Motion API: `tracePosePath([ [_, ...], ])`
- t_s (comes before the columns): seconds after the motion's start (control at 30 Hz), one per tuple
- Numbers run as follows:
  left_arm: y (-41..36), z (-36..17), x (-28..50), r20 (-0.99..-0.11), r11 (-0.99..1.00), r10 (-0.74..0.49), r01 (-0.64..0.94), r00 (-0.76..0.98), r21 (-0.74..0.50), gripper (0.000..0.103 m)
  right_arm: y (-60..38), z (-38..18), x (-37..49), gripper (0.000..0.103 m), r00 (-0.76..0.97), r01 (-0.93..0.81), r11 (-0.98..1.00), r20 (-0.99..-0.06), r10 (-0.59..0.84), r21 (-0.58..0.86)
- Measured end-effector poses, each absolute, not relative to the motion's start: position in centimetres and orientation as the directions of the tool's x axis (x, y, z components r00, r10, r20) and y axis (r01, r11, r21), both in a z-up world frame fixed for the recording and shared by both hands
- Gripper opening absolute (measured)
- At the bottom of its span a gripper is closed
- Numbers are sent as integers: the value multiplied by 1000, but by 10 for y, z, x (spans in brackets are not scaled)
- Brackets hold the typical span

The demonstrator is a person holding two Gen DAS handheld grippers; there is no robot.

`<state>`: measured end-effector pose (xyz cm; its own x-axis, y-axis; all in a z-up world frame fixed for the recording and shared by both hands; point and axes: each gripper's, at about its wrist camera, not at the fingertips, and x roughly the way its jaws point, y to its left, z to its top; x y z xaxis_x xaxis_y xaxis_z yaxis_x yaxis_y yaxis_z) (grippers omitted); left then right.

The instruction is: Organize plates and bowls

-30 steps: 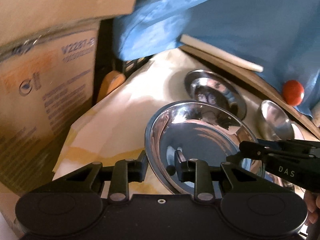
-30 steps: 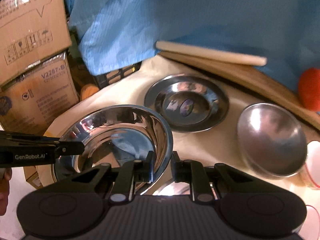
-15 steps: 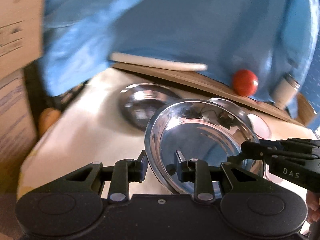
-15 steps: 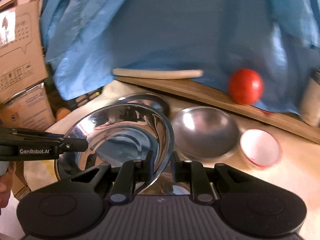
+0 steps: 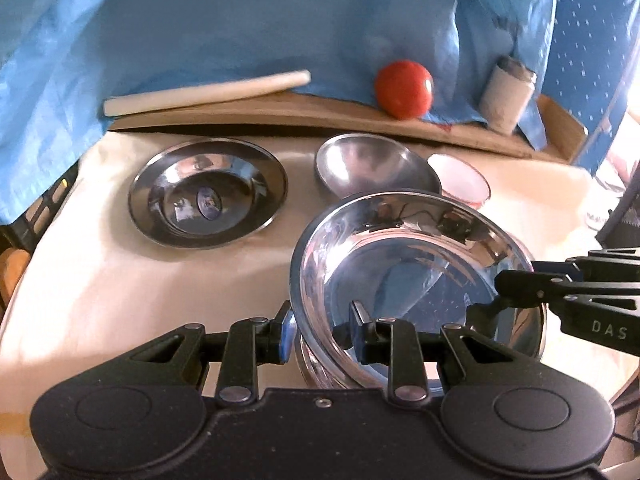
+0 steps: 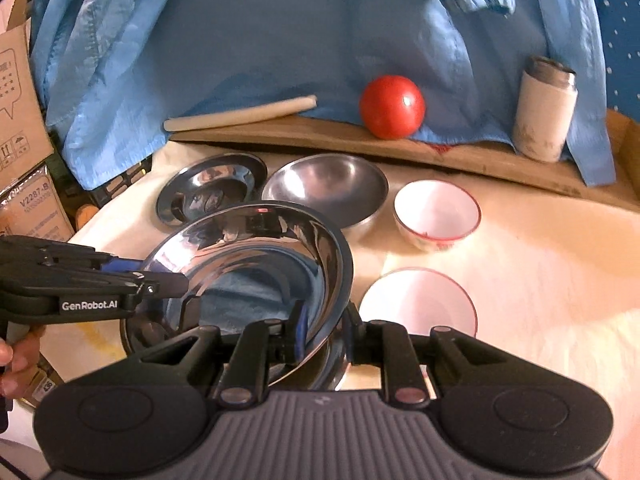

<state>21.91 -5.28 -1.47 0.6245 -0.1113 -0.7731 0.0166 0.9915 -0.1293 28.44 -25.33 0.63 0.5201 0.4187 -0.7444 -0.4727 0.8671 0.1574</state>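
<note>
Both grippers hold one large shiny steel bowl (image 5: 416,280), also in the right wrist view (image 6: 256,264). My left gripper (image 5: 322,332) is shut on its left rim. My right gripper (image 6: 326,332) is shut on its right rim. Another steel bowl (image 6: 332,364) sits right under it. A steel plate (image 5: 208,192) lies at the back left, also in the right wrist view (image 6: 212,188). A dull steel bowl (image 5: 372,164) (image 6: 328,188) stands beside it. A white bowl with a red rim (image 6: 436,212) and a white plate (image 6: 420,300) lie to the right.
A wooden board (image 6: 320,136) runs along the back with a rolling pin (image 6: 240,114), a red tomato (image 6: 392,106) and a white cup (image 6: 546,116) on it. Blue cloth (image 6: 280,32) hangs behind. Cardboard boxes (image 6: 24,160) stand at the left.
Both grippers have carried the large bowl to the right, from near the boxes to above the bowl in front of the plate and dull bowl.
</note>
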Motion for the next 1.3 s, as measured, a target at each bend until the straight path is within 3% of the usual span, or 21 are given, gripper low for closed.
tracePosePath([
  [1.3,-65,-31,228,-834,996,-55,90,549,-7,34,-246,-12,287,31,372,-495,845,-829,417,203],
])
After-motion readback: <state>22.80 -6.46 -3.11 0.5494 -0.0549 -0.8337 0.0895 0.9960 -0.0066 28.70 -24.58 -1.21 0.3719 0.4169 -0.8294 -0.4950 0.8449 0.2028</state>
